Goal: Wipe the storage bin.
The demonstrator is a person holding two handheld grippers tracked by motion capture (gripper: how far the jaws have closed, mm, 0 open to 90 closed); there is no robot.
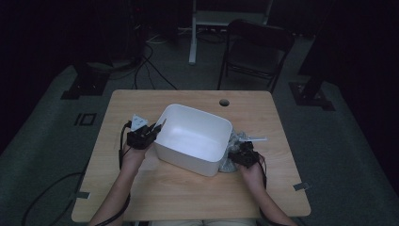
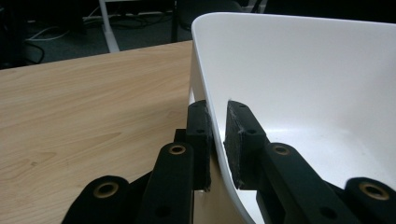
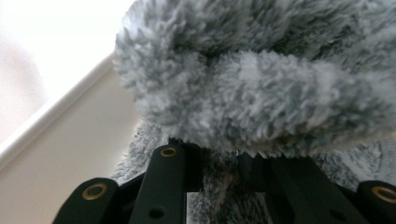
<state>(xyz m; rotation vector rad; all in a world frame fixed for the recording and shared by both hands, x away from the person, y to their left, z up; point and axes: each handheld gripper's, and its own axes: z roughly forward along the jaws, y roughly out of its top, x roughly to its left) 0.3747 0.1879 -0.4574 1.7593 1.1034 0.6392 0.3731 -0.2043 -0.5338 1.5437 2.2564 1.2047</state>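
the left gripper (image 2: pixel 216 140) pinches the white bin (image 2: pixel 299 70) wall steady while the right gripper (image 3: pixel 224 172), jaws buried in the fluffy grey cloth (image 3: pixel 261 84), looks clamped on it, needing a lift over the rim next.

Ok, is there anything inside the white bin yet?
No. The white bin has a bare inside in the high view, and the grey fluffy cloth lies on the table beside it.

The bin (image 1: pixel 193 139) stands on the table (image 1: pixel 141 188), between the two grippers. The left gripper (image 2: pixel 217 140) straddles the bin's near left wall: one jaw is outside against the wall, the other inside the bin, with the rim running up between them. The fleecy cloth (image 3: pixel 261 93) lies on the table just right of the bin, touching its outer wall. The right gripper (image 3: pixel 219 163) has its jaws buried in the cloth, whose folds bulge above and ahead of them; the bin's rim passes to their left. A chair (image 1: pixel 256 52) stands beyond the table's far edge.
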